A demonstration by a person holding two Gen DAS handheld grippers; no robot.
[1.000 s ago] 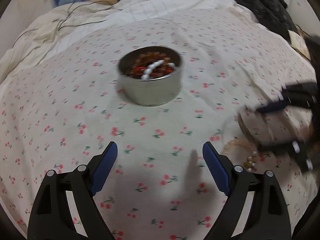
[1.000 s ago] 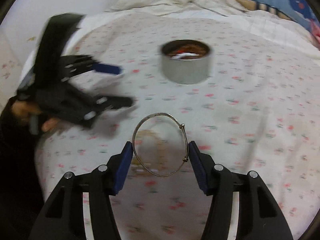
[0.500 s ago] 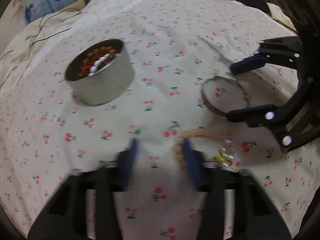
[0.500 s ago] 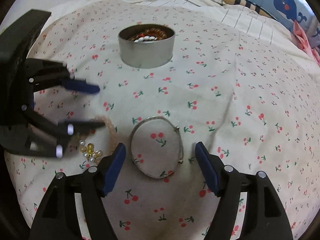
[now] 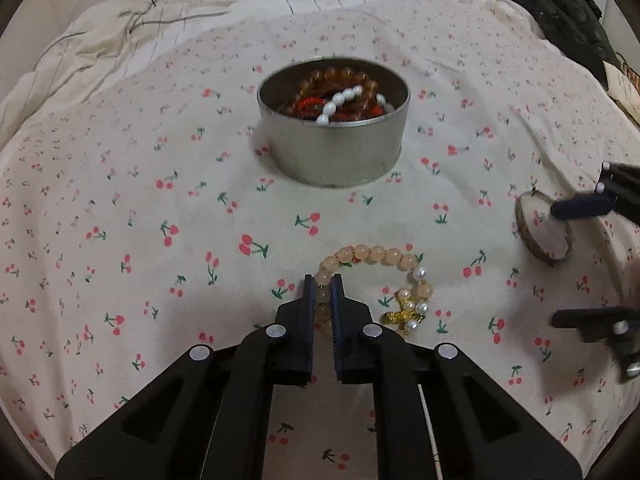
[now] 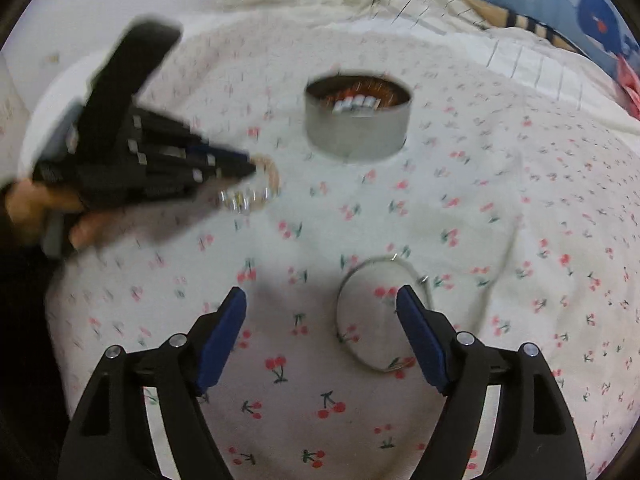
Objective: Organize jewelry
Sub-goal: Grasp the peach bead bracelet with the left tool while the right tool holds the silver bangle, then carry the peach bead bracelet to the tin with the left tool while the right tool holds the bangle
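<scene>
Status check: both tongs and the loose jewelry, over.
Left tongs just closed on pink bead bracelet. Right tongs open, one finger inside metal bangle. Path to tin clear.

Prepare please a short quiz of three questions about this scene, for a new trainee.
1. True or false: the left gripper is shut on the peach bead bracelet.
2. What lies in the metal tin? A) only coins B) bead bracelets C) nothing
3. Fill in: the silver bangle lies on the ____ bedsheet, with one pad of the right gripper above it.

Key
1. True; its jaws have just been closing, and the beads are between the pads.
2. B
3. cherry-print
</scene>
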